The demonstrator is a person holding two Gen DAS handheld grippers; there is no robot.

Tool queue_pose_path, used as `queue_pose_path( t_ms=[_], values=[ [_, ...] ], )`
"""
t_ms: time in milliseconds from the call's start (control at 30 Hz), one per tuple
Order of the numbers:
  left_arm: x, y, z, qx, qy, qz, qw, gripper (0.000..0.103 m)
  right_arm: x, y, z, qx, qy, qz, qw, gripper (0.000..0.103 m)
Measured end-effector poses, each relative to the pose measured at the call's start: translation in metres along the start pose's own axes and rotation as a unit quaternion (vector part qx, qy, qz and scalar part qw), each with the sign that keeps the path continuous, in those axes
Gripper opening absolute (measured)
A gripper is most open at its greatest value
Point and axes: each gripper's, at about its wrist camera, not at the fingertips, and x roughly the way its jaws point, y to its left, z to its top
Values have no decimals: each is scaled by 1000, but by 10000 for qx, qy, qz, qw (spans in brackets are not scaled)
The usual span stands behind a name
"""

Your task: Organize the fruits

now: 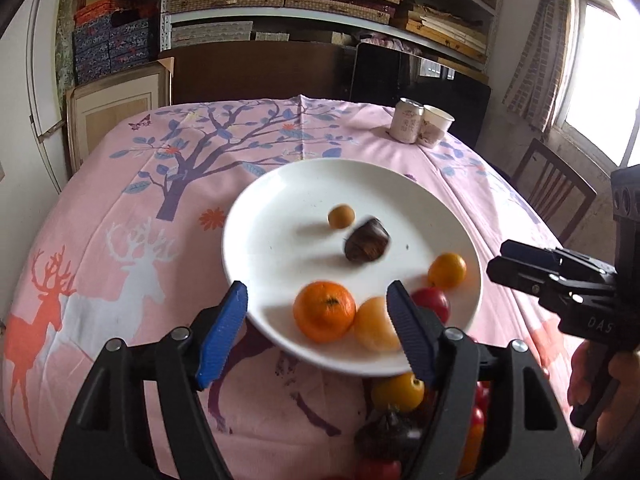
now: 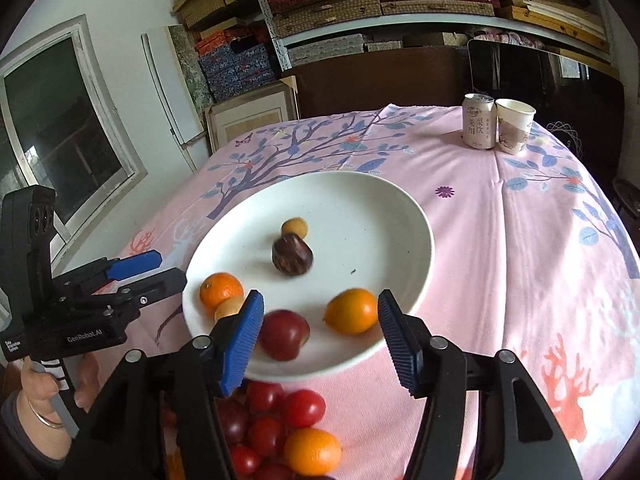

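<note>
The left tool (image 1: 316,312) is hovering with jaws spread wide, gripping nothing, over the near rim of the round white ceramic plate (image 1: 280,200) sitting on the pink deer-print worktop (image 1: 100,208). On the plate are lying a ribbed orange mandarin (image 1: 324,311), a dark brown chestnut (image 1: 366,245) and a small yellow-orange kumquat (image 1: 447,271). The right tool (image 2: 320,312) is likewise gaping open and empty above a dark red plum (image 2: 285,334). A heap of red cherry tomatoes (image 2: 280,412) is resting off the plate, just beside its near edge.
</note>
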Motion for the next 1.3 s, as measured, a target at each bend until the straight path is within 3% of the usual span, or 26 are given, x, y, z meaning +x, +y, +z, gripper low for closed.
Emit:
queue_pose_path(
  t_ms=[167,300,500,567,600,700,800,933,1133,1300],
  values=[
    [-26,-11,-57,600,222,152,9978,70,-39,-9,-44,-180,-110,-211,9996,63],
    [-33,-7,-97,732,542,194,9957,70,-55,-25,-80,66,-4,-270,9996,63],
    [-49,-15,-120,1029,489,144,9934,70,-65,-29,-109,233,54,-322,9992,63],
    [-50,-23,-123,1208,448,171,9915,66,-67,-27,-113,234,49,-321,9992,63],
    [-49,-26,-124,1284,447,201,9905,60,-68,-26,-114,224,50,-323,9992,63],
    [-45,-25,-121,1220,345,3,9919,57,-68,-22,-116,170,92,-299,9994,63],
    [-42,-11,-118,899,366,-669,9930,44,-69,-18,-119,83,109,-275,9995,63],
    [-48,8,-117,477,351,-1195,9911,42,-73,-17,-125,90,137,-279,9995,63],
    [-41,1,-125,982,613,-657,9911,44,-76,-21,-130,157,178,-292,9993,63],
    [-28,-21,-123,1587,752,-328,9839,44,-73,-16,-128,109,165,-263,9995,63]
  ],
)
